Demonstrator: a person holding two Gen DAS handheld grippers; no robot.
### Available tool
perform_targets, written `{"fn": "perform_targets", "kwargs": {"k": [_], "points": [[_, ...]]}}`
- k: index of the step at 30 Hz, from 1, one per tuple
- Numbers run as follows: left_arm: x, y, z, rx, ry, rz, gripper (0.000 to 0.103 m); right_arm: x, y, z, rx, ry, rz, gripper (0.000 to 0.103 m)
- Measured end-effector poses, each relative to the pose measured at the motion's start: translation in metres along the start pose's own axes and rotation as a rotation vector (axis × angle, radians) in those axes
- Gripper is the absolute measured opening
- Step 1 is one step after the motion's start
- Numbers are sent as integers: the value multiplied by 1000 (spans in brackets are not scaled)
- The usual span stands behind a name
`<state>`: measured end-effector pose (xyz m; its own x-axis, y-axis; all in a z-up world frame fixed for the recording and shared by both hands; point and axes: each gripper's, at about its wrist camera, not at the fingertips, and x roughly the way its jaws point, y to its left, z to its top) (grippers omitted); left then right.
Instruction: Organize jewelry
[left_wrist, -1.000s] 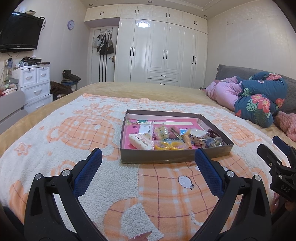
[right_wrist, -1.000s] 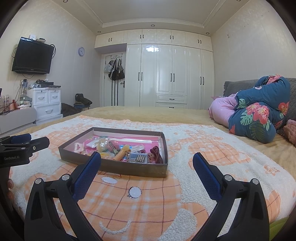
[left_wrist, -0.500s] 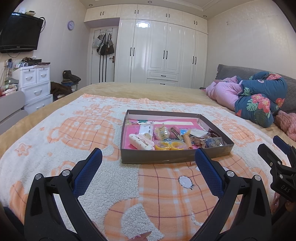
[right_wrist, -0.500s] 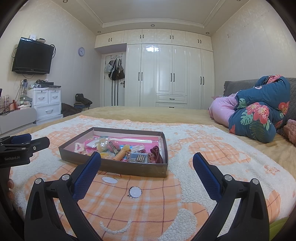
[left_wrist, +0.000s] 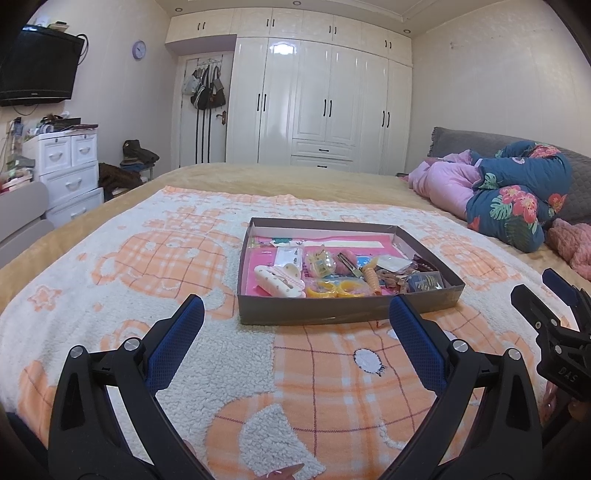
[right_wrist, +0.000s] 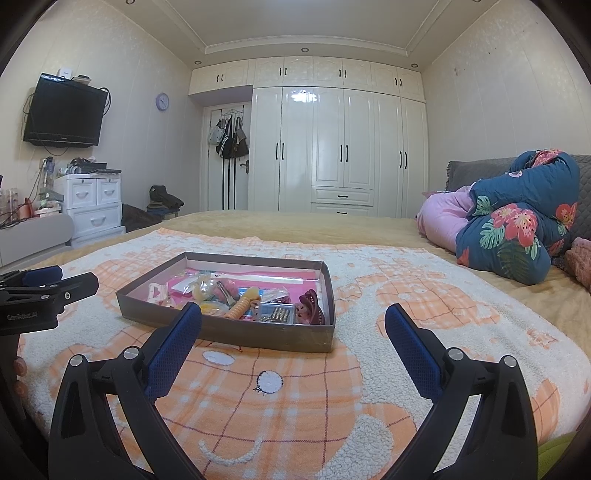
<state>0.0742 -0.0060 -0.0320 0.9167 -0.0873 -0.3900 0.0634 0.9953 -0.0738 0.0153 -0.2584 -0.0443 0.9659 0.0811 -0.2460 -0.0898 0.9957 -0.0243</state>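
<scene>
A shallow brown box (left_wrist: 332, 314) with a pink floor lies on the bed and holds several hair clips and trinkets: a white clip (left_wrist: 279, 282), yellow rings (left_wrist: 334, 288), a dark red claw clip (right_wrist: 312, 306). The box also shows in the right wrist view (right_wrist: 236, 332). My left gripper (left_wrist: 295, 325) is open and empty, held just short of the box's near wall. My right gripper (right_wrist: 293, 332) is open and empty, near the box's right corner. Each gripper shows at the edge of the other's view.
An orange and white fleece blanket (left_wrist: 110, 266) covers the bed. Folded pink and blue floral quilts (left_wrist: 509, 195) lie at the right. A white wardrobe (left_wrist: 325, 110) stands behind, white drawers (left_wrist: 70, 173) and a TV (left_wrist: 37, 66) at the left.
</scene>
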Motion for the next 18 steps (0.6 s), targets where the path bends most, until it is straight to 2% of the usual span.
{"fn": "perform_targets", "kwargs": {"k": [7,9,13,16,18], "points": [[-2,-5,0,39,-14,21,92,3,-2,-2,12,15,-4,97],[0,-2,-1,29,-6,16,92,6,-5,-2,21,24,-10,97],[13,19,5,-24,34,75,92,25,-29,5,87,77,-66,97],[35,57,19,-87,81,165,92,67,-72,17,161,191,-144,97],[51,88,28,-140,96,235,92,109,-108,22,188,319,-220,97]]}}
